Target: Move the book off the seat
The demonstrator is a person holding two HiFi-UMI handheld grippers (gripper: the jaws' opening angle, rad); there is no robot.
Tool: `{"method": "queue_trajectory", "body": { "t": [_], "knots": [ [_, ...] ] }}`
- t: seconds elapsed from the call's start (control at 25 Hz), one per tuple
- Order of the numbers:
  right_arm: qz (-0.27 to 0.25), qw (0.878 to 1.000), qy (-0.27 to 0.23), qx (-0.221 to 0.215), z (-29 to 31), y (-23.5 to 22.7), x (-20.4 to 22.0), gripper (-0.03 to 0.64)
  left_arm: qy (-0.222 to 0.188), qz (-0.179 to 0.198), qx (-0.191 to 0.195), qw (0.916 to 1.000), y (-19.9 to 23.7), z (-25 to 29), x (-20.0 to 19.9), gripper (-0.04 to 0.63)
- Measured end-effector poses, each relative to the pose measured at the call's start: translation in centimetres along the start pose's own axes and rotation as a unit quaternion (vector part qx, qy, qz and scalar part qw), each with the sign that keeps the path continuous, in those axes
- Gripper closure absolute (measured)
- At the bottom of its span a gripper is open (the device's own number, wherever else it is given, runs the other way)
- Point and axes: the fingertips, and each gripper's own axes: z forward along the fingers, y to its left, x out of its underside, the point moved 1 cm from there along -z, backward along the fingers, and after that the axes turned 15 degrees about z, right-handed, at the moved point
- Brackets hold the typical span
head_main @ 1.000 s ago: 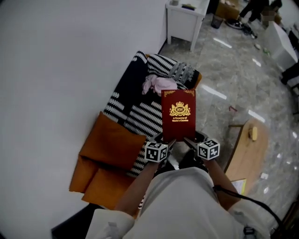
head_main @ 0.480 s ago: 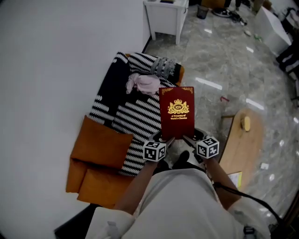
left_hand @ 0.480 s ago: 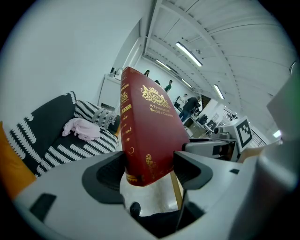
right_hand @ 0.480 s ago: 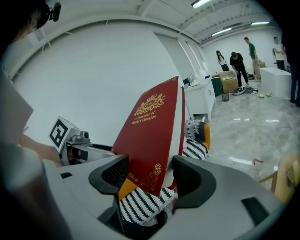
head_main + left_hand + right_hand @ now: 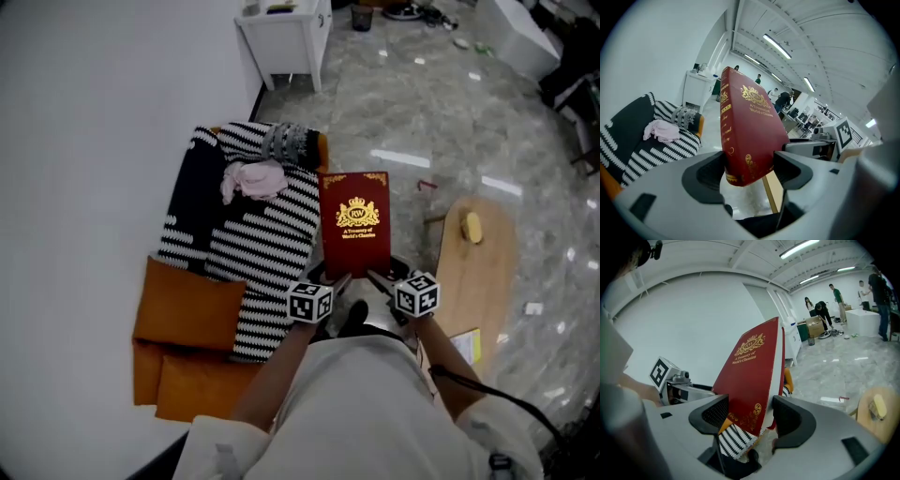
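Observation:
A dark red hardback book (image 5: 354,223) with a gold crest is held up in the air, off the seat, between both grippers. My left gripper (image 5: 326,279) is shut on the book (image 5: 747,136) at its lower left corner, spine side. My right gripper (image 5: 381,278) is shut on the book (image 5: 752,373) at its lower right corner. The seat is an orange armchair (image 5: 187,323) draped with a black-and-white striped blanket (image 5: 248,248); it lies to the left of the book, and a pink cloth (image 5: 251,178) rests on it.
A light wooden round table (image 5: 478,267) with a small yellow object (image 5: 472,226) stands to the right. A white cabinet (image 5: 281,42) is at the back beside the white wall. The floor is polished grey marble. People stand far off in the right gripper view.
The view has shifted right and away from the armchair; the book, still held by both grippers, now hangs over the seat's right edge and the floor rather than above the blanket.

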Motion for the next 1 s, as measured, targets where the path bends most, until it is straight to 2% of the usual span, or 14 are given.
{"method": "queue_trajectory", "body": {
  "t": [0.28, 0.48, 0.6, 0.76, 1.0],
  "knots": [
    [0.027, 0.998, -0.045, 0.035, -7.0, -5.4, -1.2, 0.302, 0.014, 0.048, 0.043, 0.9978, -6.9, 4.9, -2.6, 0.275],
    [0.054, 0.992, -0.085, 0.075, -7.4, -6.8, -0.3, 0.302, 0.028, 0.081, 0.091, 0.9922, -7.0, 6.8, -2.5, 0.275],
    [0.075, 0.987, -0.11, 0.094, -10.5, -8.5, -0.5, 0.302, 0.038, 0.104, 0.116, 0.9871, -9.8, 8.4, -3.5, 0.275],
    [0.107, 0.975, -0.147, 0.124, -14.5, -10.4, -0.3, 0.302, 0.055, 0.143, 0.159, 0.9753, -13.7, 10.6, -4.8, 0.275],
    [0.143, 0.955, -0.194, 0.175, -15.5, -11.4, 0.2, 0.302, 0.072, 0.189, 0.223, 0.9535, -14.5, 12.7, -5.6, 0.275]
  ]
}}
